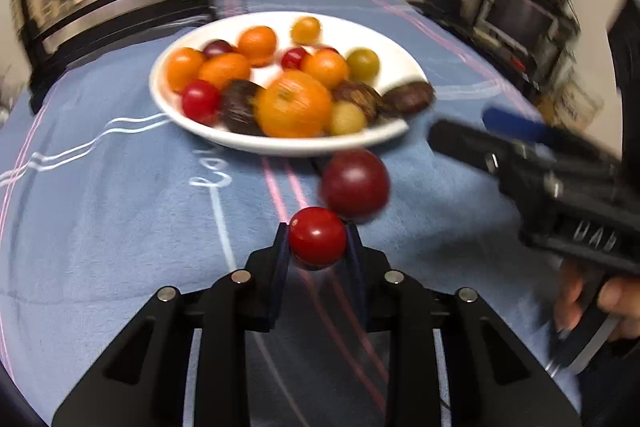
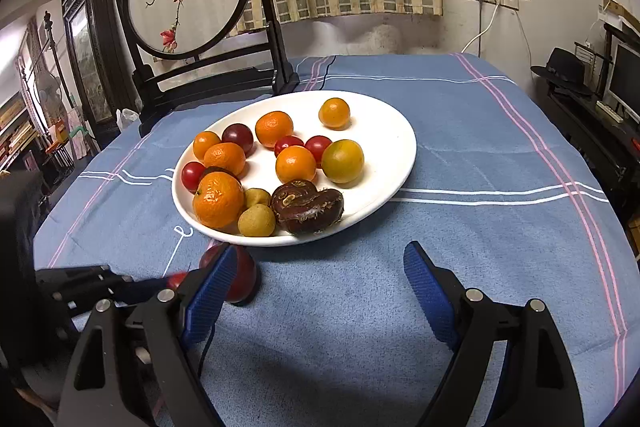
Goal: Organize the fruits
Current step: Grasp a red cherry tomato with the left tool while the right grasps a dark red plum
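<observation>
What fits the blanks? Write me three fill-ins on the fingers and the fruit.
1. The left gripper is shut on a small ____ tomato.
2. The right gripper has its fingers ____ and holds nothing.
3. The dark plum lies on the cloth, not on the ____.

Missing words: red; open; plate

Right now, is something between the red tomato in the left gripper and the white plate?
Yes. A dark red plum lies on the cloth between the cherry tomato held by the left gripper and the plate's near rim.
</observation>
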`<control>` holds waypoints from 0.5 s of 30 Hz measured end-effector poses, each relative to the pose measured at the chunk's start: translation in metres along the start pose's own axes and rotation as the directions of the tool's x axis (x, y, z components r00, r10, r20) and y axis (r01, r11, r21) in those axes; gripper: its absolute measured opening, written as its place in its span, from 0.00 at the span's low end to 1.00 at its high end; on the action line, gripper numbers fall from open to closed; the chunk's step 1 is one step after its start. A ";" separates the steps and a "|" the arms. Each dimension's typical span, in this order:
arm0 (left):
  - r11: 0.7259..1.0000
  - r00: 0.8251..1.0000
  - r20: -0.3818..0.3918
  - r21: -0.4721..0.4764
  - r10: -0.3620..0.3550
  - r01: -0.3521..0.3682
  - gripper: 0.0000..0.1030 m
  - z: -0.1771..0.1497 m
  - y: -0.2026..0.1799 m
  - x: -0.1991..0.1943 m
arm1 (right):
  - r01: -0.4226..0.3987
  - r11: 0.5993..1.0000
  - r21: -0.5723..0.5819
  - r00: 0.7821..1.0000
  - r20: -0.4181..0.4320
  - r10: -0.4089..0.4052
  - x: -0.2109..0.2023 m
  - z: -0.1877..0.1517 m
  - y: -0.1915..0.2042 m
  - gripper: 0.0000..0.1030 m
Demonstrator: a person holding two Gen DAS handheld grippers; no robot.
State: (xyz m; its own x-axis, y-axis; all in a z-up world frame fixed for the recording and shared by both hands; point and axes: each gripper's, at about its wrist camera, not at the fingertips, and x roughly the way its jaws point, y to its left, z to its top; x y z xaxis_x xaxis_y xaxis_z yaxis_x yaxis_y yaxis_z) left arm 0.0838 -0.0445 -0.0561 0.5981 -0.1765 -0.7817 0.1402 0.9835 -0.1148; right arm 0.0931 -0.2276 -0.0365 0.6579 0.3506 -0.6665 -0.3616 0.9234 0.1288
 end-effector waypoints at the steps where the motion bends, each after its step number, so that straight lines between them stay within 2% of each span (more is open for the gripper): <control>1: 1.000 1.000 0.015 -0.013 0.011 -0.011 0.27 0.002 0.004 -0.003 | -0.002 1.000 -0.001 1.000 -0.003 0.002 0.000 0.000 0.001 0.83; 6: 0.994 0.994 0.067 -0.061 0.090 -0.086 0.26 0.008 0.022 -0.016 | -0.017 0.999 -0.041 0.999 -0.037 0.016 0.008 -0.005 0.011 0.83; 12: 0.985 0.988 0.067 -0.109 0.141 -0.133 0.26 0.012 0.038 -0.017 | -0.077 0.994 -0.078 0.991 -0.115 0.067 0.019 -0.012 0.032 0.83; 15: 0.980 0.987 0.058 -0.139 0.151 -0.142 0.26 0.012 0.047 -0.018 | -0.074 0.991 -0.112 0.987 -0.151 0.057 0.026 -0.012 0.047 0.84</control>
State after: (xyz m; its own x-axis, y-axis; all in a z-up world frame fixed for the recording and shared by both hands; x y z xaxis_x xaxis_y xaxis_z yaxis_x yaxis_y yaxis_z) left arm 0.0893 0.0043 -0.0403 0.6572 -0.0278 -0.7532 -0.0570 0.9946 -0.0864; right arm 0.0854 -0.1768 -0.0562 0.5293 0.3749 -0.7611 -0.4807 0.8717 0.0951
